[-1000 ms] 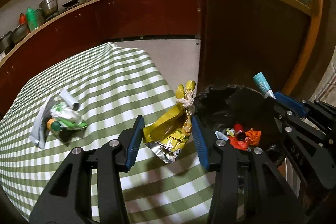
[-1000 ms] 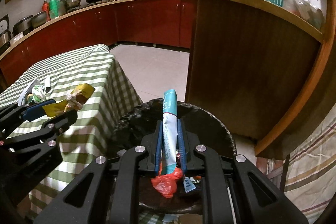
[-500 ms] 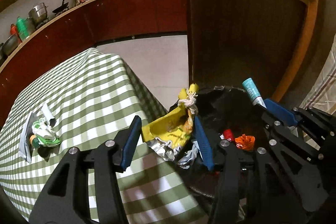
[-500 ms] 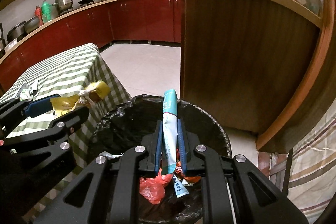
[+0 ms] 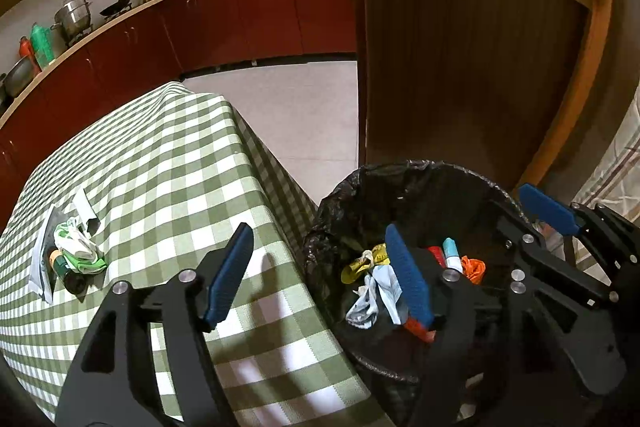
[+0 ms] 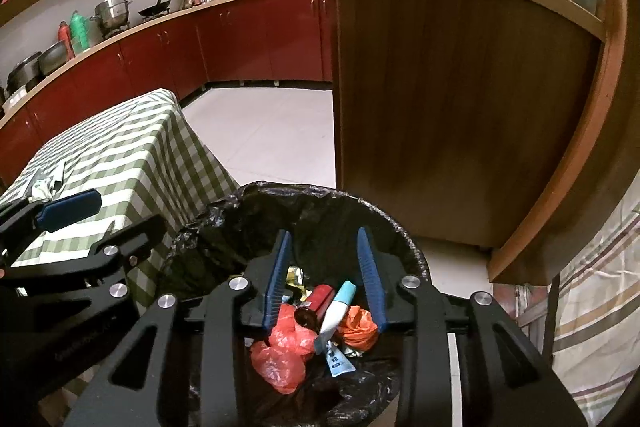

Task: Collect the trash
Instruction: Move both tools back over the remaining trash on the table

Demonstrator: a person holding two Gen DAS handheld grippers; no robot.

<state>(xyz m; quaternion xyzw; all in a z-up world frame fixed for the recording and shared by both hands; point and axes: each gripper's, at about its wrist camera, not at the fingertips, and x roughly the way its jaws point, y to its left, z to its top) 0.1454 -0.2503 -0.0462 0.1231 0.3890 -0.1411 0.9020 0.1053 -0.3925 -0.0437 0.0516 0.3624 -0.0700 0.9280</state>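
Observation:
A bin lined with a black bag (image 5: 404, 179) (image 6: 328, 203) stands beside the green checked table (image 5: 168, 163). Inside lie the yellow wrapper (image 5: 366, 261), the teal and white tube (image 6: 334, 319) (image 5: 452, 253), a red cylinder (image 6: 316, 303) and orange plastic bags (image 6: 280, 351). My left gripper (image 5: 320, 267) is open and empty, straddling the table edge and the bin rim. My right gripper (image 6: 326, 277) is open and empty above the bin. A pile of trash (image 5: 70, 255), white-green wrappers with a dark bottle, lies on the table's left side.
A tall wooden counter (image 6: 460, 99) rises just behind the bin. Red kitchen cabinets (image 5: 224, 23) with pots run along the far wall. A tiled floor (image 6: 264, 131) lies between table and counter. A striped cloth (image 6: 592, 287) hangs at right.
Both grippers opened over the bin. The yellow wrapper dropped from the left gripper and the teal tube from the right; both now lie in the bin.

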